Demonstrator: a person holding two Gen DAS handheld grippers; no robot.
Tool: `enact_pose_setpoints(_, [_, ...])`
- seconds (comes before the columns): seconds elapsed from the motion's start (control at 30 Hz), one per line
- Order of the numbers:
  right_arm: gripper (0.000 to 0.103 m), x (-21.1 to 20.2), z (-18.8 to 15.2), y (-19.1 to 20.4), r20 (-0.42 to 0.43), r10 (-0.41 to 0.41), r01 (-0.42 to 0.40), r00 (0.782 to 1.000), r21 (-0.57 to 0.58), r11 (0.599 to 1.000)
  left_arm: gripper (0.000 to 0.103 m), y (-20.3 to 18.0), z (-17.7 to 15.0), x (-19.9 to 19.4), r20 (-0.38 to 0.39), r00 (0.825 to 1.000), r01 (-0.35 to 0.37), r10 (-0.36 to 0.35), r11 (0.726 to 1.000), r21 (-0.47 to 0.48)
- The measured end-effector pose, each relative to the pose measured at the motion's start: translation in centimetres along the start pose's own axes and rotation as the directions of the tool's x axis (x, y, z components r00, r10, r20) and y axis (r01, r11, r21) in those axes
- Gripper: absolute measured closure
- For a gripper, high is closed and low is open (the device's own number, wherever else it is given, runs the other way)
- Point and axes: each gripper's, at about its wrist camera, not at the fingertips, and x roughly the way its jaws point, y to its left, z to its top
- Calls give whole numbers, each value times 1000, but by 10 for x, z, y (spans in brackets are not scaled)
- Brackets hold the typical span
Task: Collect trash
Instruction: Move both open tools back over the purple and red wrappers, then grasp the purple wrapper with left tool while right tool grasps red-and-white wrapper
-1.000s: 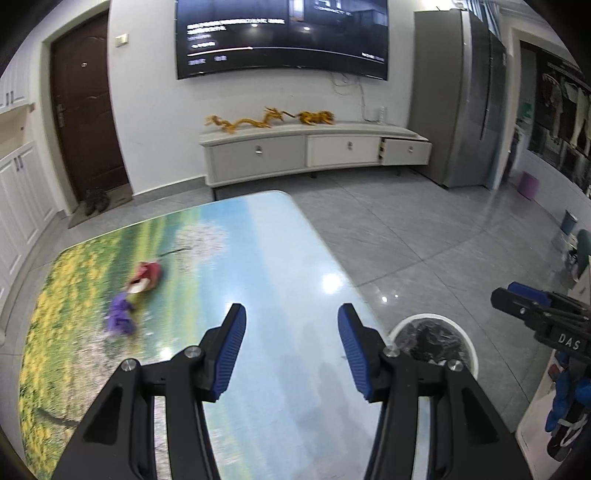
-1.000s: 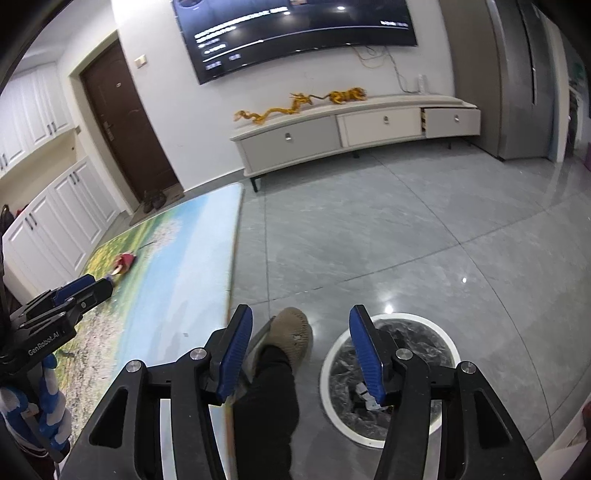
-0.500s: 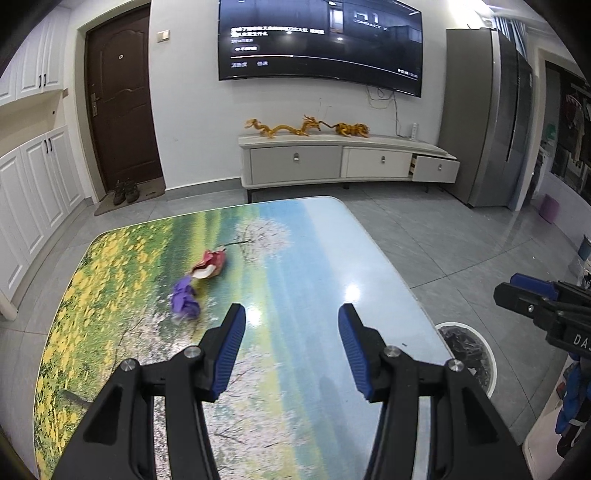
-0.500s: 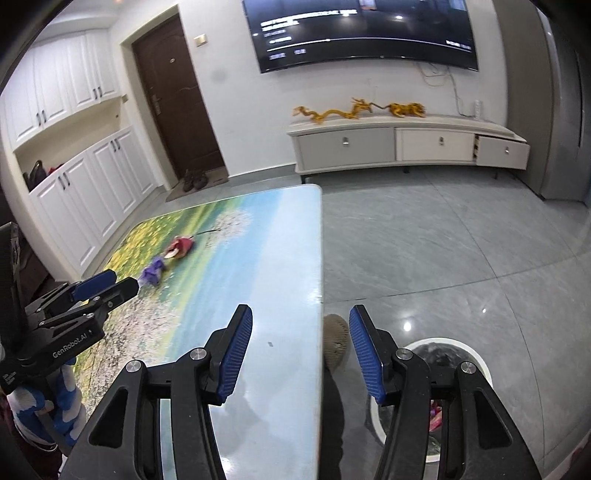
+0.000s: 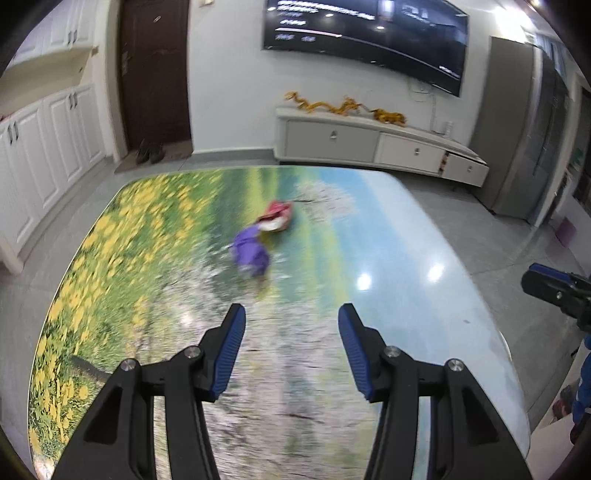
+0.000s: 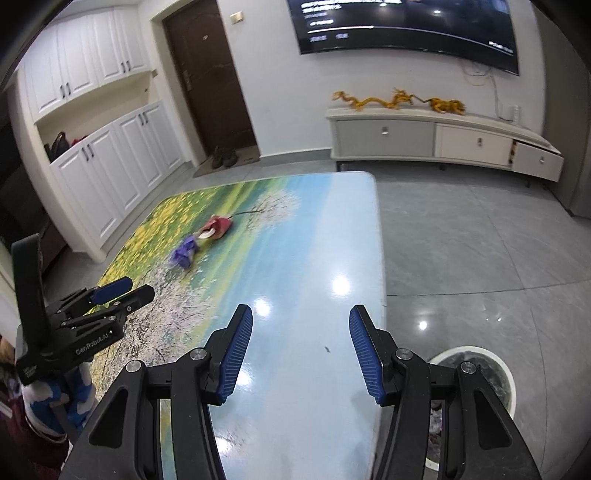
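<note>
A crumpled purple wrapper [image 5: 251,253] and a red and white wrapper [image 5: 277,217] lie side by side on the table [image 5: 388,236] with the landscape print. My left gripper [image 5: 291,345] is open and empty, above the table's near part, short of the purple wrapper. My right gripper [image 6: 301,349] is open and empty over the table's near right part. Both wrappers also show in the right wrist view, purple [image 6: 184,253] and red [image 6: 217,227]. The left gripper [image 6: 123,290] shows there at the left. A white round trash bin [image 6: 506,376] with a dark liner stands on the floor, right of the table.
A low white TV cabinet [image 6: 436,138] stands against the far wall under a wall screen [image 6: 406,26]. White cupboards [image 6: 110,173] line the left wall beside a brown door [image 6: 207,77]. Grey tiled floor [image 6: 480,240] lies right of the table. A tall grey cabinet [image 5: 524,129] stands far right.
Both grippers have swung left from the bin and floor to face the table. The wrappers now sit closer and nearer the middle of both views. Both grippers stayed open.
</note>
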Motion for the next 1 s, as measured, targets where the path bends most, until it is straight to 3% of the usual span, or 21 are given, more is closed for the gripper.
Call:
enact_pose_setpoints(0.23, [49,53,25,21,-39,84,-85,996,-35,996,52,43,21,22,-12,1000,-5,4,997,-71])
enact_pose_setpoints(0.47, [49,116,55,40,-70,154,-157,986,-44,987,52,41,43,65,-49,998,46,-49,996,-76])
enact_pose_setpoints(0.83, [49,205,92,84,-119,250,-258,961,-57,964,53,52,50,117,-103,994,23,-32,996,-85])
enact_pose_setpoints(1.0, [49,235,99,102,-136,263,-272,955,-51,961,63,63,47,122,-98,995,21,-30,995,-97])
